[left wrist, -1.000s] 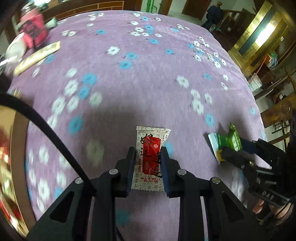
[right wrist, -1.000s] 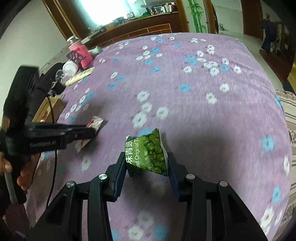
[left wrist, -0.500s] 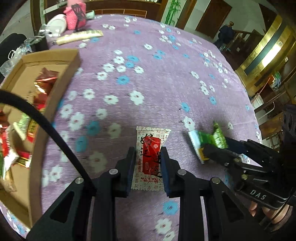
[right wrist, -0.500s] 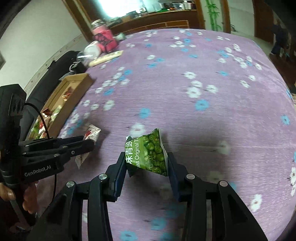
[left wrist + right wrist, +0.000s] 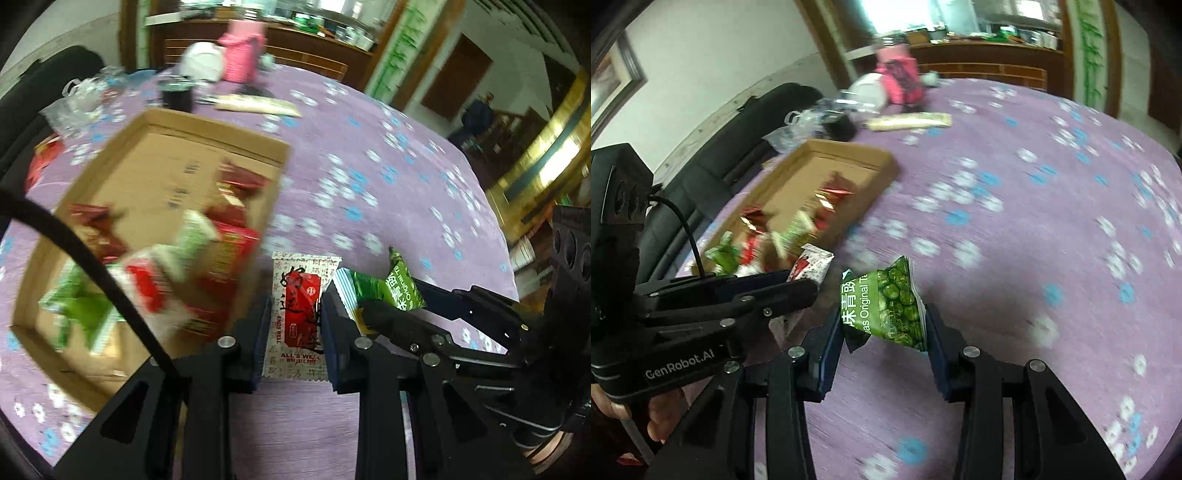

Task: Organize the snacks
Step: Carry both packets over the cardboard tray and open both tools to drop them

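My left gripper (image 5: 295, 321) is shut on a white and red snack packet (image 5: 300, 314), held above the purple flowered tablecloth just right of a cardboard box (image 5: 155, 147). The box holds several red and green snack packets. My right gripper (image 5: 882, 332) is shut on a green peas packet (image 5: 886, 306), held above the cloth. In the left wrist view the right gripper (image 5: 373, 306) with the green packet (image 5: 391, 288) is close beside my left one. In the right wrist view the left gripper (image 5: 798, 284) and its packet (image 5: 812, 264) are at the box's (image 5: 871, 158) near end.
At the table's far end stand a pink container (image 5: 242, 55), a white object (image 5: 201, 61), a dark cup (image 5: 177, 98), a long beige packet (image 5: 258, 105) and clear plastic bags (image 5: 79, 99). A black sofa (image 5: 720, 147) runs along the table's left side.
Both grippers have moved left toward the cardboard box with their packets still held. The box now fills the left of both views, and the two grippers are closer together.
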`<state>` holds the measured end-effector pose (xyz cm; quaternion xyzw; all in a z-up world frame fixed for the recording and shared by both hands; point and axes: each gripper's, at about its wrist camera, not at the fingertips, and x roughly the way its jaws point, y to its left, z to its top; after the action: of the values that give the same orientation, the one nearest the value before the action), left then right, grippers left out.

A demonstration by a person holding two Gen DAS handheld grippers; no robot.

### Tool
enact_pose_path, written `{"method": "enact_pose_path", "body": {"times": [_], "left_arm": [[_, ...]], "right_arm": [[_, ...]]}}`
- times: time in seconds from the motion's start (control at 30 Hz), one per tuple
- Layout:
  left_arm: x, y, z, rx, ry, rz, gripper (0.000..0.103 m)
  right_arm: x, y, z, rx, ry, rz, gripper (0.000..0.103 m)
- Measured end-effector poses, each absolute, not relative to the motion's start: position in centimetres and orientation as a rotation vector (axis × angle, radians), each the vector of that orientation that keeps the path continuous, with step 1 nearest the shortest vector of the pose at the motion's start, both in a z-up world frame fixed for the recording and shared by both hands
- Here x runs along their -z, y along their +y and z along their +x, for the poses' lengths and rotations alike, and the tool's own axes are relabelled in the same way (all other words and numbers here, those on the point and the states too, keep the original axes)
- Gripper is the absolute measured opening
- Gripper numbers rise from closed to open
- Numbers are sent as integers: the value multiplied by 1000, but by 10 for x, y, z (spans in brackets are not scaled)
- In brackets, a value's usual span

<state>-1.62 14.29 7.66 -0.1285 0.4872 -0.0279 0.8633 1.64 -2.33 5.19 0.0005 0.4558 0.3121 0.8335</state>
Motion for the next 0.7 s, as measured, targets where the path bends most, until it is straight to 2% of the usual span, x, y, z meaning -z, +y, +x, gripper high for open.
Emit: {"method": "enact_pose_path", "body": {"times": [0.33, 0.7], "left_arm": [[-88, 235, -8, -120, 970, -323, 29], [-74, 268, 35, -201, 1011, -311, 29]], "right_arm": [[-59, 76, 34, -786, 948, -42, 42], [-50, 127, 67, -750, 979, -82, 42]]}}
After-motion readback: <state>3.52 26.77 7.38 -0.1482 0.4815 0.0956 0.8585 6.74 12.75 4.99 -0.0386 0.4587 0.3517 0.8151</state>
